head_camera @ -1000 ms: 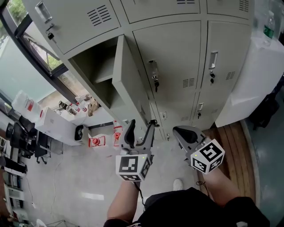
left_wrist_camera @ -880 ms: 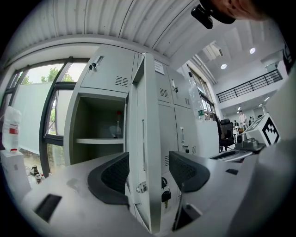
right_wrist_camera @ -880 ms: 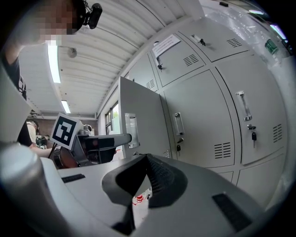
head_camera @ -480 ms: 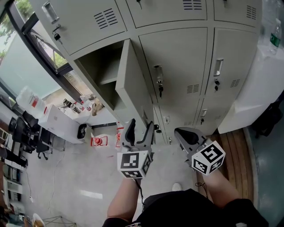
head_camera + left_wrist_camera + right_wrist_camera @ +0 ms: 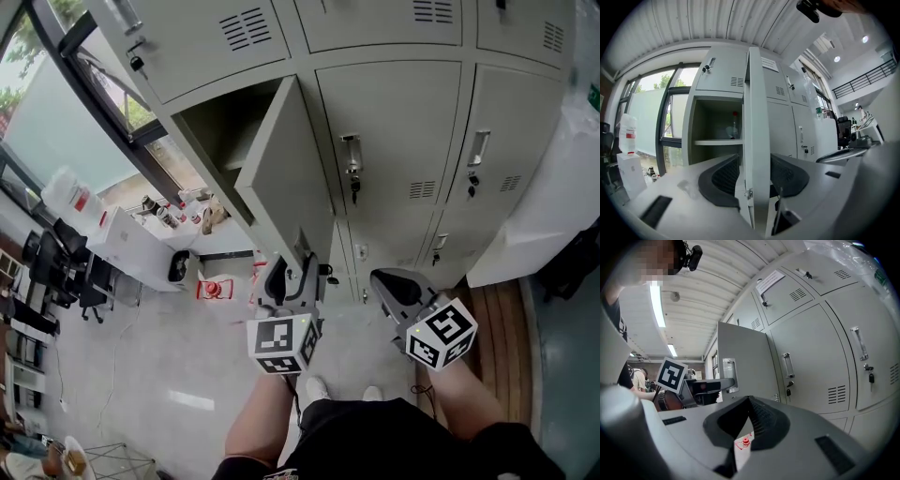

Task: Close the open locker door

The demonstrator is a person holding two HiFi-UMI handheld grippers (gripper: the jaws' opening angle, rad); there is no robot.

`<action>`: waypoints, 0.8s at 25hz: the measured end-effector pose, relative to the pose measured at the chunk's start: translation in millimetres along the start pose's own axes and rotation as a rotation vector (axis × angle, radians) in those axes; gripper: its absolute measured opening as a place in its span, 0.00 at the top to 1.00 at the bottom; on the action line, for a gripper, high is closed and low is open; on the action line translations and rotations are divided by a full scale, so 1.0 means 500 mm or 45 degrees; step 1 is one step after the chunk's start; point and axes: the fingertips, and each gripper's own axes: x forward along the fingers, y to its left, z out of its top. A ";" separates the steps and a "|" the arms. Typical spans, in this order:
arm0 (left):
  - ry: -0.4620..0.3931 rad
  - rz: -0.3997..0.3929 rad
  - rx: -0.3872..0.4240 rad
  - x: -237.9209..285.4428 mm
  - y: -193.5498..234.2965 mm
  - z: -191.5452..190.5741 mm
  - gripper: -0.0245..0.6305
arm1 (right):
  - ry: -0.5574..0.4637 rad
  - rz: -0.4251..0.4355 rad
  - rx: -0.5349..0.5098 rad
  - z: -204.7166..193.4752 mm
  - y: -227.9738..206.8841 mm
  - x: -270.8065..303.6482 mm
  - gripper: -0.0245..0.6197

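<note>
The locker door (image 5: 281, 178) is seen swung well out from its open compartment (image 5: 217, 127), not yet closed. Its free edge is now taken between the jaws of the left hand-held gripper (image 5: 292, 272). 1 second ago that gripper was held just short of the edge, jaws at their widest. The jaws have just been closing, and both pads appear pressed on the door's 2 faces. A grip is judged made, so the swing toward the frame can be started. The right hand-held gripper (image 5: 392, 281) is held just beside, jaws together, nothing in them.
</note>
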 end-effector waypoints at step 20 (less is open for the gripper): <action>-0.016 -0.028 -0.018 -0.001 0.137 -0.005 0.79 | -0.021 0.022 -0.049 0.032 0.043 0.143 0.88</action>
